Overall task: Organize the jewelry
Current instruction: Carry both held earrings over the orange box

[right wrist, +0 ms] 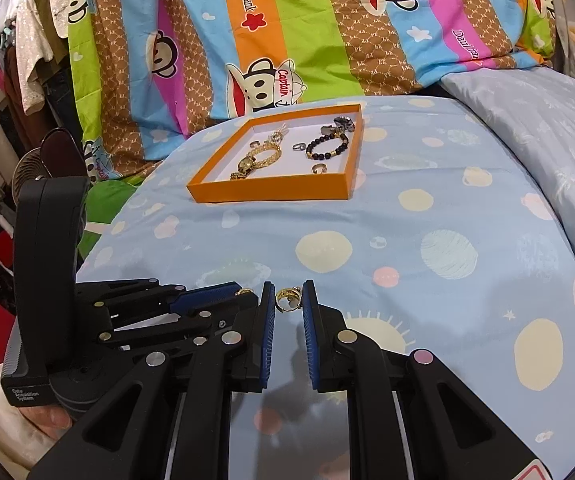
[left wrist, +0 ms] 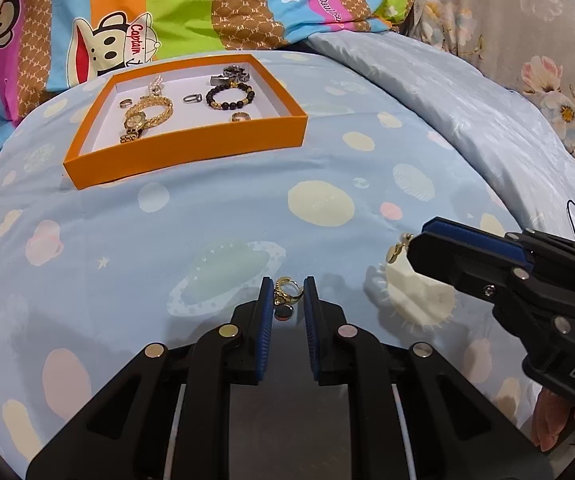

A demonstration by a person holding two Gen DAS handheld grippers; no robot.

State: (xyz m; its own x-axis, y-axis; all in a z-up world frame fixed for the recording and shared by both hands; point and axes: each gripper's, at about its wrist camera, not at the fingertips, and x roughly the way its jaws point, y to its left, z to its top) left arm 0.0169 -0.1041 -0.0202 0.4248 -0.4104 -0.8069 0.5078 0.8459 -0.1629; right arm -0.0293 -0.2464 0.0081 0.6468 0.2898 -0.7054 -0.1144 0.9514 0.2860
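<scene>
An orange tray on the bed holds a gold watch, a black bead bracelet, several rings and a dark watch. My left gripper stands around a gold earring with a round pendant; its fingers are narrowly apart and touch the earring's sides. My right gripper stands the same way around a second gold earring. The right gripper also shows in the left wrist view with that earring at its tip. The left gripper shows in the right wrist view.
The light blue planet-print bedsheet covers the bed. A striped monkey-print pillow lies behind the tray. A pale blue quilt is bunched at the right. Clothes and a small fan are beyond the bed's left edge.
</scene>
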